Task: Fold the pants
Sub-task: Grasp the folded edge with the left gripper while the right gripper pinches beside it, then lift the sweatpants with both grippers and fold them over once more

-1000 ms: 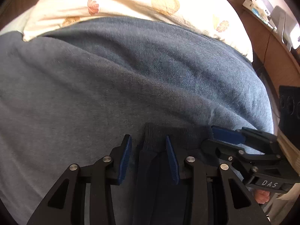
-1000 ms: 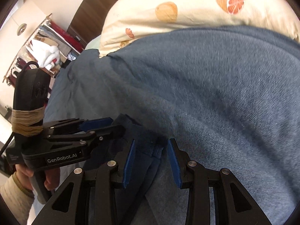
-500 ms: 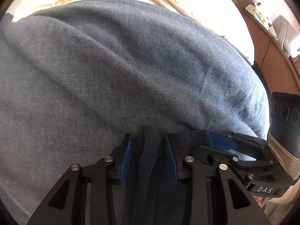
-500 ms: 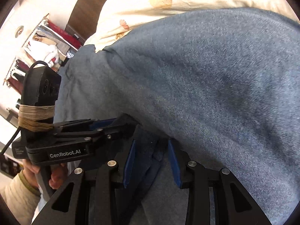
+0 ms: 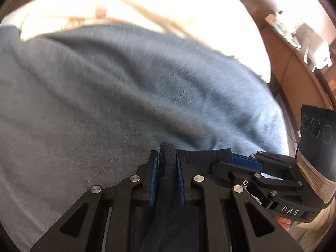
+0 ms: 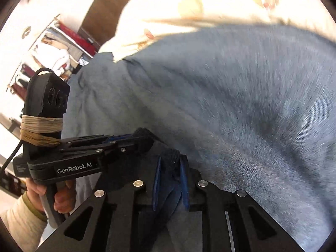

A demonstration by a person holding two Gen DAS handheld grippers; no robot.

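Two grippers pinch the ribbed edge of dark navy pants [image 5: 168,157] side by side above a blue-grey blanket [image 5: 105,105]: the left gripper [image 5: 167,176] and the right gripper [image 6: 170,180] each clamp a bunched fold, a fruit-print pillow [image 6: 210,6] lying beyond

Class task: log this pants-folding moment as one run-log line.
left gripper: shut on pants | right gripper: shut on pants | surface: grey-blue blanket
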